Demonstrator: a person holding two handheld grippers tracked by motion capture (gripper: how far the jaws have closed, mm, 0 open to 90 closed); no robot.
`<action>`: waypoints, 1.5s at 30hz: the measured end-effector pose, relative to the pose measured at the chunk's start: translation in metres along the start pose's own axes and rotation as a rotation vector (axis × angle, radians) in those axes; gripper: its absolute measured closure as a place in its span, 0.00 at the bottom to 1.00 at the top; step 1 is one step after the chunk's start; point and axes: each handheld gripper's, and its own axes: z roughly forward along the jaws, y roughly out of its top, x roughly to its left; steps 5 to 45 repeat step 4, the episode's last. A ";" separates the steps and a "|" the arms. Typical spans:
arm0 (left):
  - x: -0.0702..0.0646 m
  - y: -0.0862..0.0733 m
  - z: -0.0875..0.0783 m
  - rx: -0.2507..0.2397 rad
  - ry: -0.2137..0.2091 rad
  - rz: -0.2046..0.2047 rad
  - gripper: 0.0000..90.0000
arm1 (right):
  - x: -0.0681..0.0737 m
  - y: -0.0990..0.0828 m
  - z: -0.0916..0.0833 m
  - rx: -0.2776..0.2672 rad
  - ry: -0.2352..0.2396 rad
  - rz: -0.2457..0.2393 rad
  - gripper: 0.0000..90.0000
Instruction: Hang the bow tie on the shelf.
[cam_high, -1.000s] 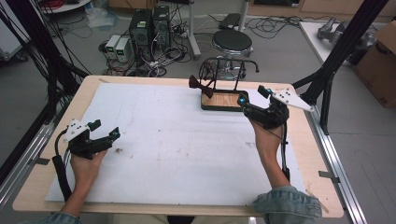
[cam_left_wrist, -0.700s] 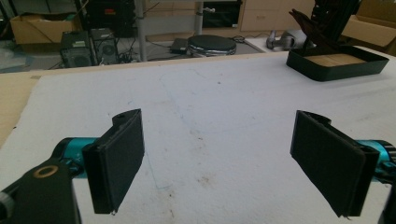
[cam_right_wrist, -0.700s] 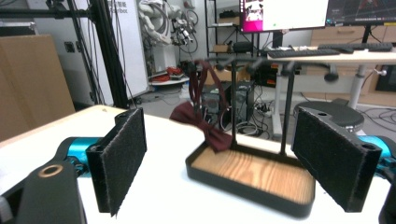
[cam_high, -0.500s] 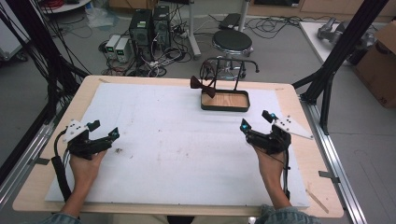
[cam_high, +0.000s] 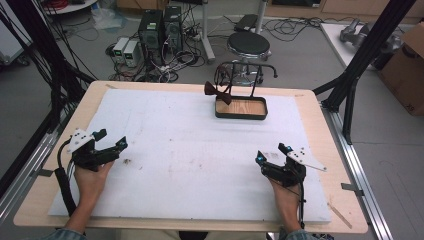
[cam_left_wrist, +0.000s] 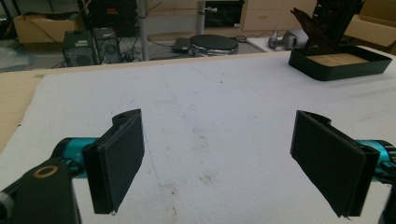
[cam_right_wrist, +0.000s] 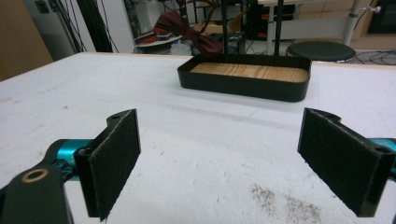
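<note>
Since the earlier frames, we find the right gripper (cam_high: 270, 161) withdrawn from the tray (cam_high: 241, 115) at the far side to the near right of the counter (cam_high: 45, 200), its jaws having just been opening, with nothing between them; the left gripper (cam_high: 112, 148) has kept its place.

Left to right: the left gripper rests at the near left edge of the white mat (cam_high: 185, 145), its fingers (cam_left_wrist: 119, 158) spread wide and empty. At centre far, the bow tie (cam_high: 217, 92) hangs on the black wire stand (cam_high: 245, 75) rising from the tray, well apart from both grippers. The right gripper's fingers (cam_right_wrist: 114, 156) stand fully apart, holding nothing.

We judge the bow tie light, soft and limp; it will sag and may snag on the wire. The firm centre knot appears the soundest place to grip.
</note>
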 end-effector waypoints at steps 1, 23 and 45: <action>0.000 0.000 0.000 0.000 0.000 -0.001 0.20 | 0.000 0.000 0.000 0.001 -0.001 0.002 0.14; 0.000 0.000 0.001 0.002 0.006 0.004 0.20 | 0.001 0.000 -0.001 -0.009 0.001 -0.009 0.14; 0.000 0.000 0.001 0.002 0.006 0.004 0.20 | 0.001 0.000 -0.001 -0.009 0.001 -0.009 0.14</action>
